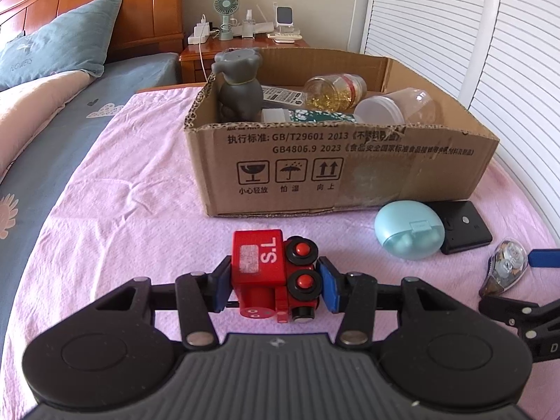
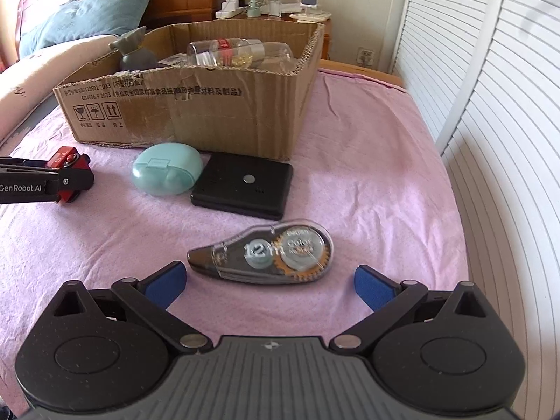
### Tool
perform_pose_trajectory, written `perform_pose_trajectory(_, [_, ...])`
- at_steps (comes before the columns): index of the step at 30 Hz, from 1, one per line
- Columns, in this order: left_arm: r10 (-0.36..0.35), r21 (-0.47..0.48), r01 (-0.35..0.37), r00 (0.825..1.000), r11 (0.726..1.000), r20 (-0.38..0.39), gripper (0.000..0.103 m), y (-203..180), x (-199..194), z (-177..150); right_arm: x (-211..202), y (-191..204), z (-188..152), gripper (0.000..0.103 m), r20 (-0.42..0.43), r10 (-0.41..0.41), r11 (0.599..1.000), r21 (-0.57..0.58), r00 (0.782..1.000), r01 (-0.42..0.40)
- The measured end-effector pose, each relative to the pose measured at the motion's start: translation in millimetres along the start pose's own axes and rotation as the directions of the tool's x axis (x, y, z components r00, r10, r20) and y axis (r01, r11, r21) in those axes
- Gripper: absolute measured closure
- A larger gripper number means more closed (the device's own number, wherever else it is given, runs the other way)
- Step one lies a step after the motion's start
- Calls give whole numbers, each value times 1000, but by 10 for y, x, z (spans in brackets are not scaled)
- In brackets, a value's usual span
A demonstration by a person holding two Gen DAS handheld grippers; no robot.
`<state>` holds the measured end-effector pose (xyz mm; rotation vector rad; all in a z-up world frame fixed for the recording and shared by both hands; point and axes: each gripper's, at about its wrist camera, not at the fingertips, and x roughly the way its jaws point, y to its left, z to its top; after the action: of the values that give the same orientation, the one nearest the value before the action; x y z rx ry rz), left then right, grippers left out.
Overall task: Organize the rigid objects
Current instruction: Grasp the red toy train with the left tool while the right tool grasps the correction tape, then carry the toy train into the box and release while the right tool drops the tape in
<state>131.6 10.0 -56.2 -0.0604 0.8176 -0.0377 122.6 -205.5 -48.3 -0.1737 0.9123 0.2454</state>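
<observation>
My left gripper (image 1: pixel 275 285) is shut on a red toy train (image 1: pixel 273 273) lying on its side on the pink cloth, in front of the cardboard box (image 1: pixel 350 168). The train also shows in the right wrist view (image 2: pixel 68 168), held by the left gripper (image 2: pixel 71 179). My right gripper (image 2: pixel 270 285) is open and empty, just short of a clear correction-tape dispenser (image 2: pixel 266 255). A mint earbud case (image 2: pixel 166 169) and a flat black device (image 2: pixel 245 185) lie by the box (image 2: pixel 196 112).
The box holds a grey figurine (image 1: pixel 239 87), a jar of gold bits (image 1: pixel 336 91), a clear cup (image 1: pixel 395 105) and a green package. A bed with a blue pillow (image 1: pixel 59 38) lies to the left, a nightstand behind, a white louvred door (image 2: pixel 490 105) to the right.
</observation>
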Motion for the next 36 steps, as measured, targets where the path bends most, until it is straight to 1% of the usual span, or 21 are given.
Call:
perform_pose_trajectory(4, [-3, -2, 3, 1000, 1000, 2, 54, 11, -3, -8, 57, 2, 65, 0, 9, 6, 1000, -7, 1000, -5])
perform_pose_trajectory(9, [-2, 0, 2, 1000, 1000, 6, 54, 5, 1, -12, 38, -16, 35, 0, 20, 17, 1000, -20, 1000, -16])
perform_pose_trajectory(11, [-2, 0, 2, 1000, 1000, 6, 54, 3, 0, -12, 2, -20, 4, 3, 29, 23, 999, -26, 999, -22])
perform_pose_trajectory(13, [-1, 1, 1, 1000, 1000, 6, 54, 1, 0, -12, -34, -21, -6, 11, 30, 30, 999, -35, 999, -29])
perform_pose_trajectory(20, [3, 11, -3, 1000, 1000, 8, 50, -19, 2, -16, -1, -40, 23, 11, 38, 32, 999, -42, 999, -31])
perform_pose_trajectory(26, [-11, 29, 11, 1000, 1000, 13, 44, -34, 8, -30, 20, -64, 39, 10, 49, 51, 997, -64, 997, -48])
perform_pose_trajectory(28, [-15, 39, 14, 1000, 999, 13, 43, -39, 7, -33, 30, -68, 44, 7, 52, 50, 997, -68, 997, -47])
perform_pose_trajectory(30, [-14, 34, 14, 1000, 999, 14, 43, -31, 8, -31, 38, -68, 47, 6, 56, 53, 996, -77, 997, -49])
perform_pose_trajectory(33, [-9, 21, 9, 1000, 1000, 16, 44, -3, 14, -19, 47, -54, 61, 8, 58, 67, 994, -88, 996, -61])
perform_pose_trajectory(35, [-4, 22, 3, 1000, 1000, 14, 46, 5, 17, -13, 42, -42, 67, 10, 58, 73, 993, -94, 996, -67])
perform_pose_trajectory(36, [3, 20, -3, 1000, 1000, 15, 50, 7, 16, -12, 39, -34, 69, 10, 58, 70, 993, -95, 996, -64])
